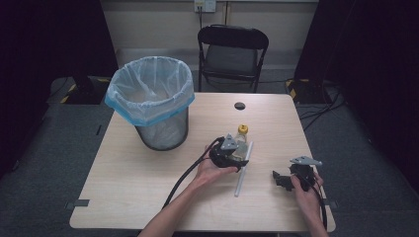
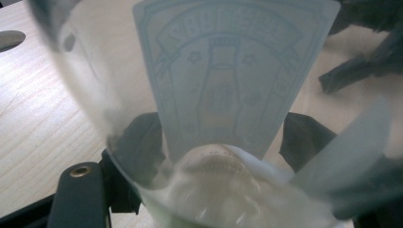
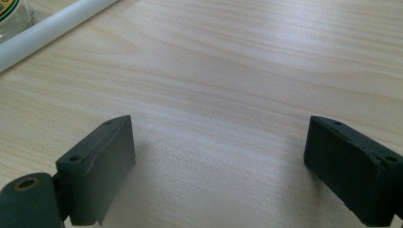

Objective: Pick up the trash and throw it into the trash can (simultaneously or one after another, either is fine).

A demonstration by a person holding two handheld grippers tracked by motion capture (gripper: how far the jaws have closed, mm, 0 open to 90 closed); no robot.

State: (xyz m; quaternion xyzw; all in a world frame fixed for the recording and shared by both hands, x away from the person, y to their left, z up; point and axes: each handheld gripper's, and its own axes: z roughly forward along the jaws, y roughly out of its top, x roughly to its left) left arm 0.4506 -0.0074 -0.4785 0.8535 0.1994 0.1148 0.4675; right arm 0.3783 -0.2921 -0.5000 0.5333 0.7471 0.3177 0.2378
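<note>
Bottle (image 2: 223, 156) sits between left gripper (image 1: 228, 157) jaws, clamped on it, near table (image 1: 148, 187) centre. Right gripper (image 3: 218, 161) at 4 o'clock, jaws apart, empty. Tube (image 1: 243, 169) lies beside bottle. Bin (image 1: 150, 101) at 10 o'clock. Judged: bottle gripped, not yet binned.

left tool (image 1: 237, 159): black, grey triangular plate, black cable | right tool (image 3: 218, 171): black blocky jaws

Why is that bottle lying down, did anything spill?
The bottle lies on its side beside a white tube, between the left hand-held gripper's jaws. Its yellow cap is on and no spill shows. The trash bin stands upright.
</note>
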